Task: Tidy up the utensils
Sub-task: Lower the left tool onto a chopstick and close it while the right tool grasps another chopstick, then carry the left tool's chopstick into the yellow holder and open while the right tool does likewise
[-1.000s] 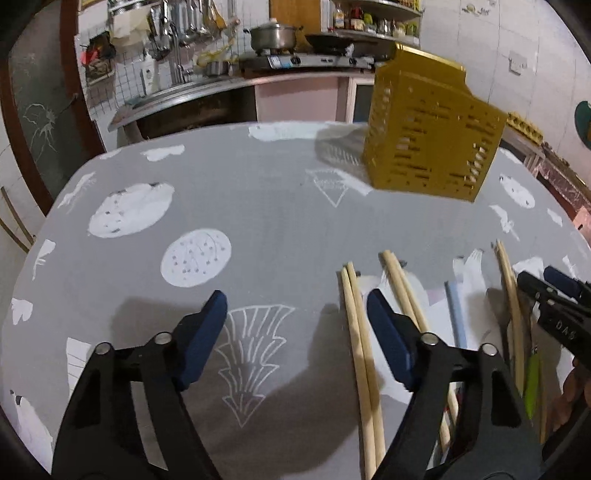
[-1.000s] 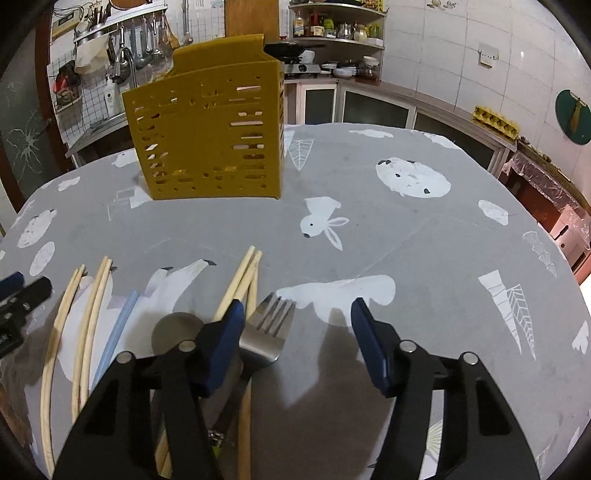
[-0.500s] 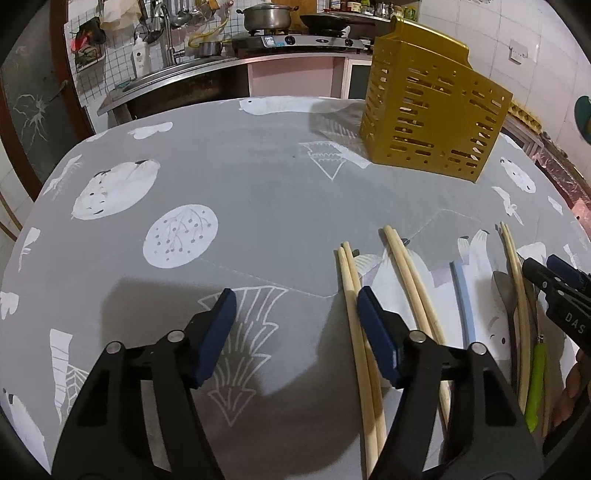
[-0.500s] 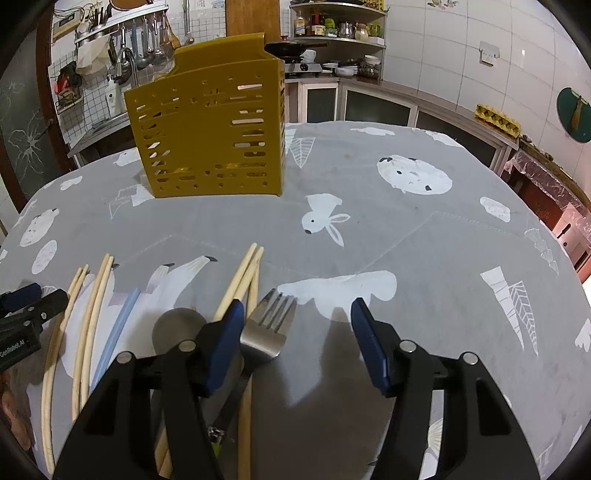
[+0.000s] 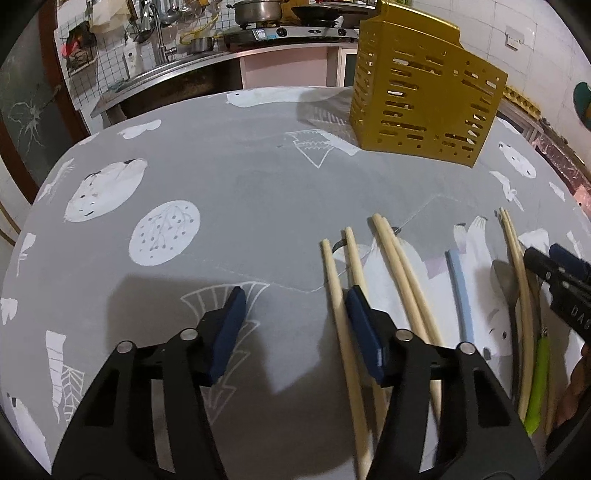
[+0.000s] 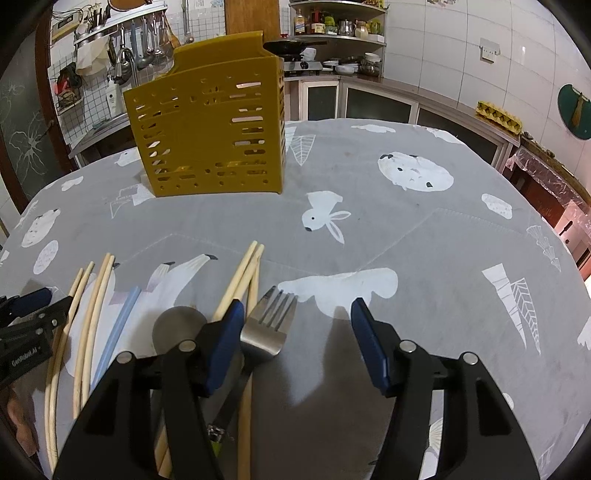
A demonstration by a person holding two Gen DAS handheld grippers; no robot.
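A perforated yellow utensil holder [image 5: 424,103] [image 6: 214,129] stands upright at the far side of the table. Wooden chopsticks [image 5: 399,266] [image 6: 240,277] lie in pairs near the front edge, with a pale blue stick [image 5: 460,291], a spoon [image 6: 177,328] and a fork [image 6: 267,328]. My left gripper [image 5: 295,306] hangs over the leftmost pair [image 5: 334,273]. Its jaws are closing, with one chopstick lying just inside the right pad and untouched. My right gripper [image 6: 295,314] stands open above the fork head, which lies by its left pad.
The table wears a grey cloth [image 5: 229,177] with white prints. Behind it run a kitchen counter with a stove and pot [image 5: 258,11], hanging tools and shelves. A green-handled utensil [image 5: 537,380] lies among the rightmost chopsticks.
My left gripper's jaws have narrowed and it has tipped further down, so the leftmost chopstick now lies between them. The right gripper and the utensils have not moved.
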